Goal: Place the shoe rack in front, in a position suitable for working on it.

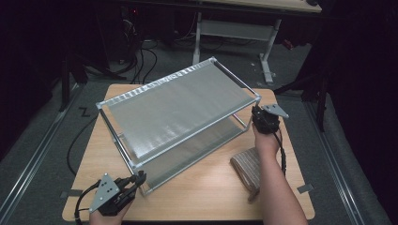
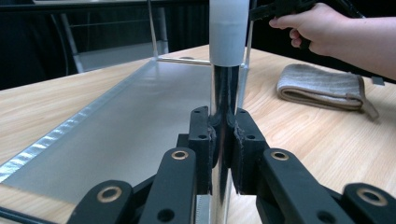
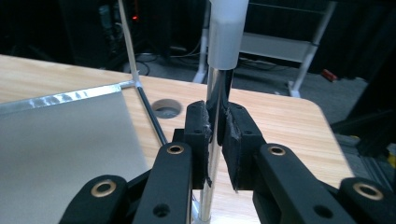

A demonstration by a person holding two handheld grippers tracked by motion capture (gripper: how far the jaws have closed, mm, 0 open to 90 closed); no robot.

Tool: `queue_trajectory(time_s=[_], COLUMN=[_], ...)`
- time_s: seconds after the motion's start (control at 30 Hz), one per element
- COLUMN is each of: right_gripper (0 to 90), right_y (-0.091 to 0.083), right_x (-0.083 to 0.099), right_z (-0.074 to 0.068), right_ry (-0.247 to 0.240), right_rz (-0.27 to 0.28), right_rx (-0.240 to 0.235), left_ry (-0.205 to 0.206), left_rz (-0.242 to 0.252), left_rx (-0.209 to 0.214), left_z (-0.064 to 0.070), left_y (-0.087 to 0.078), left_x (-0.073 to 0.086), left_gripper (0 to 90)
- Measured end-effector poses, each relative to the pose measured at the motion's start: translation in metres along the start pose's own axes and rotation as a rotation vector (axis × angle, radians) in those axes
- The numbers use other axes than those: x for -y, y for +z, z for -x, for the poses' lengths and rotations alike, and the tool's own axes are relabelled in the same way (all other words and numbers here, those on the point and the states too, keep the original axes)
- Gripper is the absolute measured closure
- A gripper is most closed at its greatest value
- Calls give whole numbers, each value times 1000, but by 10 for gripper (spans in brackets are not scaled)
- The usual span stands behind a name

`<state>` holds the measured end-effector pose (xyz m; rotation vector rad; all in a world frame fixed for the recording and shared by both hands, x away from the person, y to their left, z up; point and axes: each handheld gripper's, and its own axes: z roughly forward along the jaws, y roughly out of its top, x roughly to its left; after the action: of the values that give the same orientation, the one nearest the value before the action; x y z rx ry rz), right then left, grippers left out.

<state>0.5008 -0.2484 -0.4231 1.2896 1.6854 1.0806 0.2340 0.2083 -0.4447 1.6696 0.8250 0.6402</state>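
Observation:
A two-tier metal shelf rack (image 1: 178, 108) stands at an angle on the wooden table (image 1: 206, 187). My left gripper (image 1: 140, 178) is shut on the rack's near-left corner post (image 2: 226, 88), its jaws pressed against the chrome tube below a white cap; in the left gripper view the left gripper (image 2: 223, 133) has the lower shelf (image 2: 135, 121) stretching away behind it. My right gripper (image 1: 257, 115) is shut on the far-right corner post (image 3: 217, 88), and the right gripper (image 3: 215, 126) clamps the tube under its white cap.
A folded beige cloth (image 1: 248, 168) lies on the table by the right forearm, just right of the rack. A round cable hole (image 3: 167, 108) sits in the tabletop behind the rack. Beyond the table stand a white-legged desk (image 1: 267, 42) and floor cables (image 1: 141, 61).

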Motion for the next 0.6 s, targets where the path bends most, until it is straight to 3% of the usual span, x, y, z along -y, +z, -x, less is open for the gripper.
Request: queue_trajectory(time_s=[0.1, 0.13, 0.27, 0.3, 0.37, 0.5, 0.6], right_gripper=[761, 653, 568, 550, 544, 504, 448], right_y=[0, -3, -19, -30, -36, -60, -92], right_x=[0, -1, -1, 1, 3, 17, 34], right_z=[7, 16, 24, 25, 26, 21, 9], right_ry=[8, 33, 56, 46, 42, 3, -38], right_rz=[2, 2, 9, 25, 23, -8, -35], right_rx=[19, 19, 14, 5, -10, -50, -90], left_ry=[-15, -22, -22, -25, -22, -61, -38], left_rz=[9, 6, 8, 8, 20, 46, 46], left_rx=[11, 19, 48, 56, 62, 72, 41], left_z=[-1, -2, 0, 1, 6, 7, 9], left_y=[12, 18, 25, 27, 27, 23, 17], left_x=[-2, -4, -6, -6, -5, 0, 5], left_gripper=[803, 803, 802, 801, 801, 779, 620])
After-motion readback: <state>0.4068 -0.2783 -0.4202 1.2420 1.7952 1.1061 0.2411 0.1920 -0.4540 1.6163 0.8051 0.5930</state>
